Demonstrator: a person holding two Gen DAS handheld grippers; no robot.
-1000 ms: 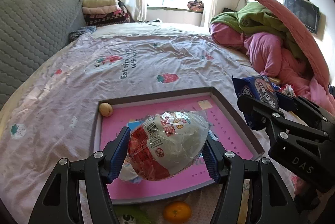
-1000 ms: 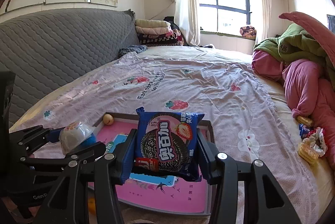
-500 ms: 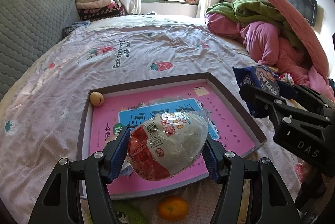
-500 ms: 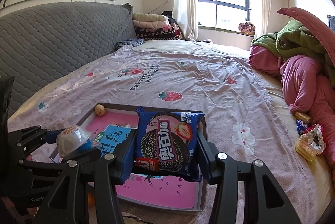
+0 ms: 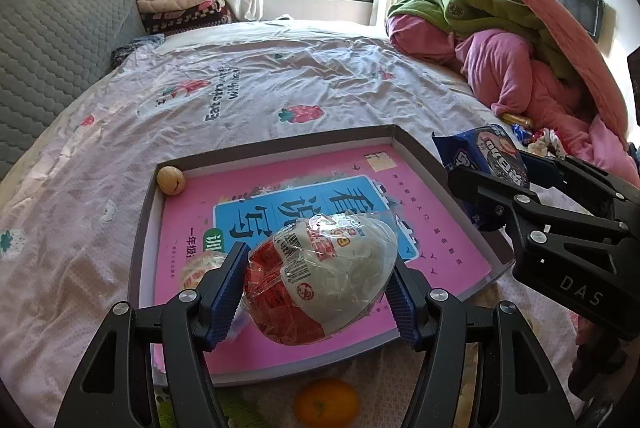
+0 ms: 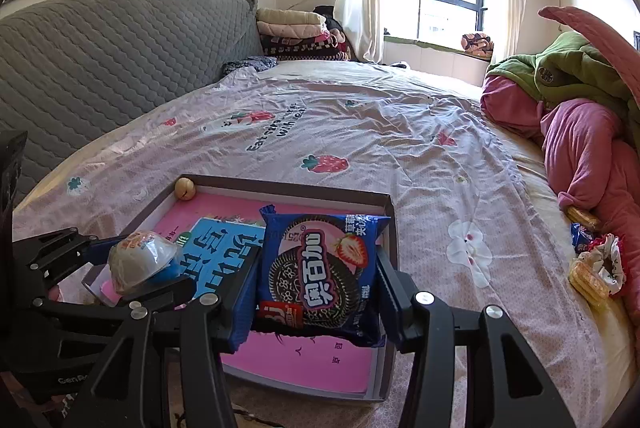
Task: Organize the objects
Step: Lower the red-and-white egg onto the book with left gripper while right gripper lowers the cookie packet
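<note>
My left gripper (image 5: 316, 298) is shut on a plastic-wrapped red-and-white egg-shaped snack (image 5: 320, 276), held above the near part of a shallow grey tray (image 5: 280, 146) lined with a pink book. My right gripper (image 6: 316, 292) is shut on a blue packet of sandwich cookies (image 6: 320, 268) over the tray's (image 6: 304, 186) right near side. In the right wrist view the left gripper (image 6: 132, 276) with the egg-shaped snack (image 6: 140, 258) shows at the left. The cookie packet (image 5: 488, 152) and right gripper show at the right of the left wrist view. A walnut (image 5: 171, 180) lies in the tray's far left corner.
The tray rests on a bed with a strawberry-print sheet (image 5: 260, 88). An orange (image 5: 326, 402) lies just before the tray's near edge. Loose snacks (image 6: 588, 268) lie at the right by piled pink and green bedding (image 6: 580, 100). A grey quilted headboard (image 6: 100, 60) runs along the left.
Both grippers have sunk a little toward the tray with their loads still held. More of the tray's pink lining now shows around the held items.
</note>
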